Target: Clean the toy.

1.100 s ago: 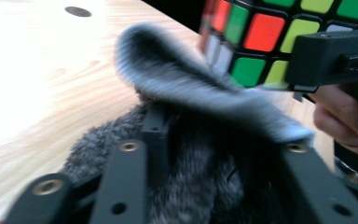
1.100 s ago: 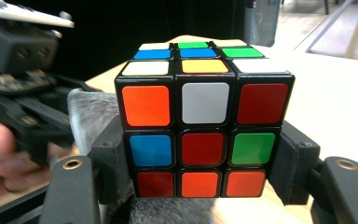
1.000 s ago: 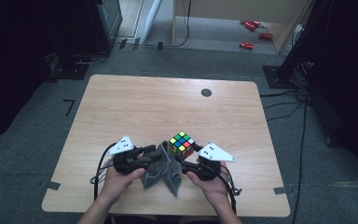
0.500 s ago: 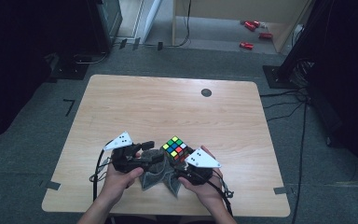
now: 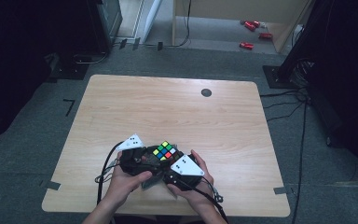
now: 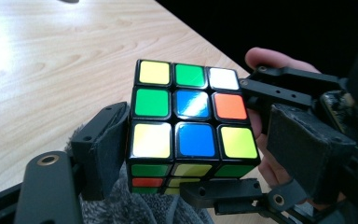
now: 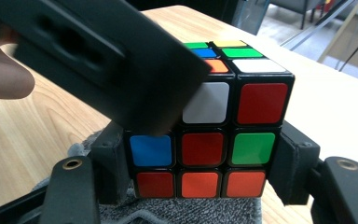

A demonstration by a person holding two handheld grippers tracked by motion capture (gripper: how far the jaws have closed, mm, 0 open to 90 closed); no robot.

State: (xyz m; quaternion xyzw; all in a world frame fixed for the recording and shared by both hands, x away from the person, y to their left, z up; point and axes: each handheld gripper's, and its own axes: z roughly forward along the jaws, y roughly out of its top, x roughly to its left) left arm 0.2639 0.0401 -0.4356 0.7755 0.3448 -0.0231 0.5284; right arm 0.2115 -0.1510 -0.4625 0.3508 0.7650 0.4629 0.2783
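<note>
**Crowded near edge, open far side**

Wide bare table (image 5: 177,107) beyond the cube (image 5: 164,150). Cube flanked closely by left gripper (image 5: 150,158) and right gripper (image 5: 170,168), grey cloth (image 5: 151,181) beneath. Small dark disc (image 5: 206,92) well apart.

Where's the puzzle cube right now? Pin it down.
In the high view the puzzle cube sits near the table's near edge, between the left tongs and right tongs, over grey cloth.

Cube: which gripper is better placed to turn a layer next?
Left. The right gripper clamps the cube's bottom layers from both sides, anchoring it on the grey cloth. The left gripper has just opened, free to regrip.
</note>
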